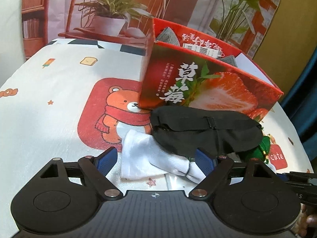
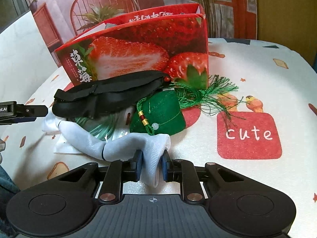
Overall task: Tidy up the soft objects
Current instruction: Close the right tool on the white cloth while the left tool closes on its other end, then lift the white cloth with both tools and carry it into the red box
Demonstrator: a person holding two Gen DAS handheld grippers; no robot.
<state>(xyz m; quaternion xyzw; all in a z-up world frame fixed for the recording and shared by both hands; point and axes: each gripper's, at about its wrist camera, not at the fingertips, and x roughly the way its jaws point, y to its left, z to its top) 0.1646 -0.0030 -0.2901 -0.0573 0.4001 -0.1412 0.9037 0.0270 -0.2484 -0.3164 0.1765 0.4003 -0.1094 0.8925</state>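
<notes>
Ribbed white cloth sock (image 2: 126,148), matt black fabric eye mask (image 1: 206,132), glossy printed cardboard box (image 1: 208,83).

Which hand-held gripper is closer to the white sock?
Right. The right hand-held gripper is shut on one end of the white fabric sock. The left hand-held gripper sits open around the sock's other end without pinching it.

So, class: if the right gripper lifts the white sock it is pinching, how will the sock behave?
The white sock will probably droop: it already bends limply around the right gripper. It looks light. Its far end lies under the black eye mask, which may drag or slide.
</notes>
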